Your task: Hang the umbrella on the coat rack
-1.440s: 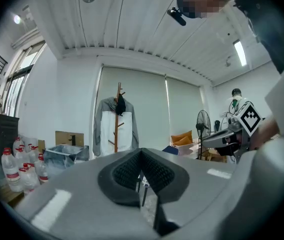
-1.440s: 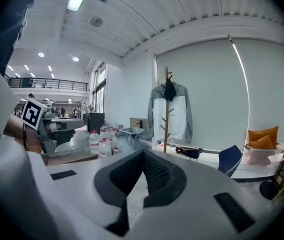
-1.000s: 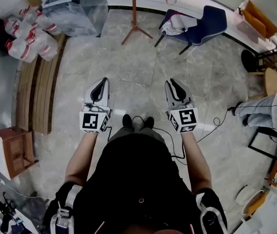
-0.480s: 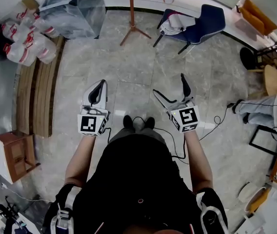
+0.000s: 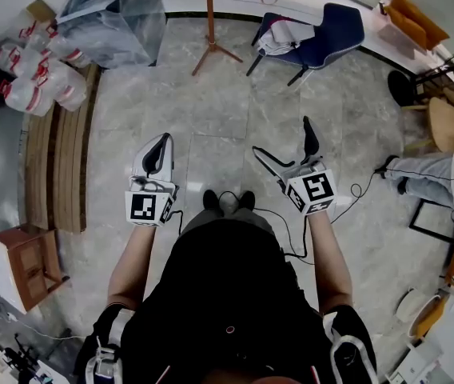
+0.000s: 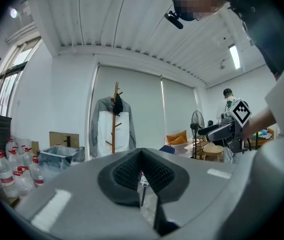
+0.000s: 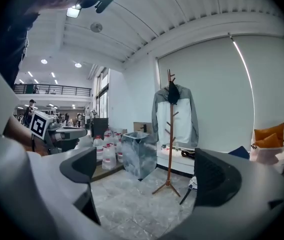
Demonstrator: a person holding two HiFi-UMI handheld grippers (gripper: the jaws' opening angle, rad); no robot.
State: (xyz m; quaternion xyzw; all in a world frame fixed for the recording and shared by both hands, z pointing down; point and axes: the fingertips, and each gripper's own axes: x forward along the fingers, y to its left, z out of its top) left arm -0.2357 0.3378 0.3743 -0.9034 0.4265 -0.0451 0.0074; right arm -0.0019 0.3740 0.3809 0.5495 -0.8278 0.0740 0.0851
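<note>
The left claw [image 5: 161,144] was held out level in front of the person. Its jaws were pressed together, and nothing was between them. The right claw [image 5: 283,137] was just beside it and tipped a little down. Its jaws had just been opening and stood wide apart, with only bare floor showing between them. Neither claw held the umbrella.

Just below the claws were the person's dark shoes [image 5: 225,201], and a thin black cord [image 5: 291,234] trailed beside them. The grey stone floor [image 5: 211,110] spread out ahead. A long wooden bench [image 5: 63,162] ran along the left side. Past it stood a bunch of water bottles [image 5: 39,70] with red labels and a big clear bin [image 5: 115,14]. A blue chair [image 5: 327,30] with a white cloth [image 5: 279,40] on it stood off to the right.

The wooden coat rack [image 5: 209,22] stood far from both claws, between the bin and the chair. A grey and white jacket [image 7: 174,116] hung on it, and a dark lump [image 7: 172,93] hung near the top. A small dark thing [image 7: 188,154] lay on the white ledge [image 7: 174,161] just behind the coat rack. It was too small to tell whether it or the lump was the umbrella.
</note>
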